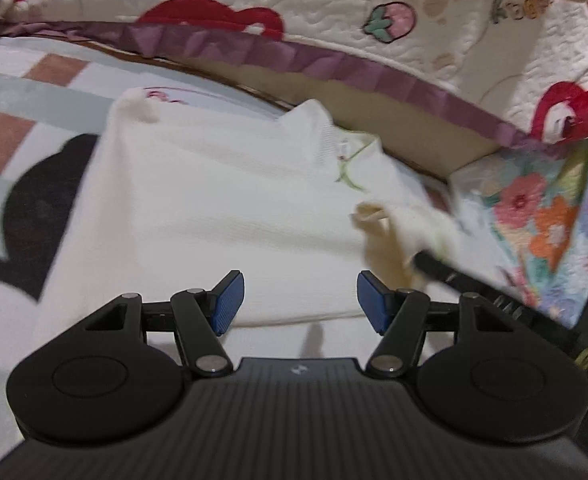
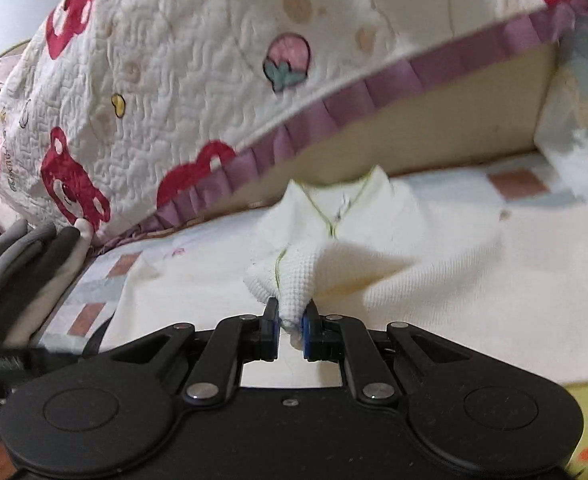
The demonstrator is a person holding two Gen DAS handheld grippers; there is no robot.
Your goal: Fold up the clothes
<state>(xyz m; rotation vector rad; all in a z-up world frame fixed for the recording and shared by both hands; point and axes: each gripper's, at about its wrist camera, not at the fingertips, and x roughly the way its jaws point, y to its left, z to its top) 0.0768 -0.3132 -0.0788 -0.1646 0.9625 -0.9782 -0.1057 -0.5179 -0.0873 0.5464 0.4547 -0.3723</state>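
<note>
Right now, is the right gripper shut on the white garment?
Shut: the right gripper pinches a bunched bit of the white garment between its pads.

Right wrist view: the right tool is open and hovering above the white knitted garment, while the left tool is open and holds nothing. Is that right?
Not quite. The right tool is shut on a bunched part of the white knitted garment, pinched between its blue pads, as the right wrist view shows. The rest stands: the left tool is open and holds nothing, with the garment lying beyond it.

Matte black ribbed tool (image 1: 300,304) bodies, blue ridged pads (image 1: 228,304), silver pivot screws.
</note>
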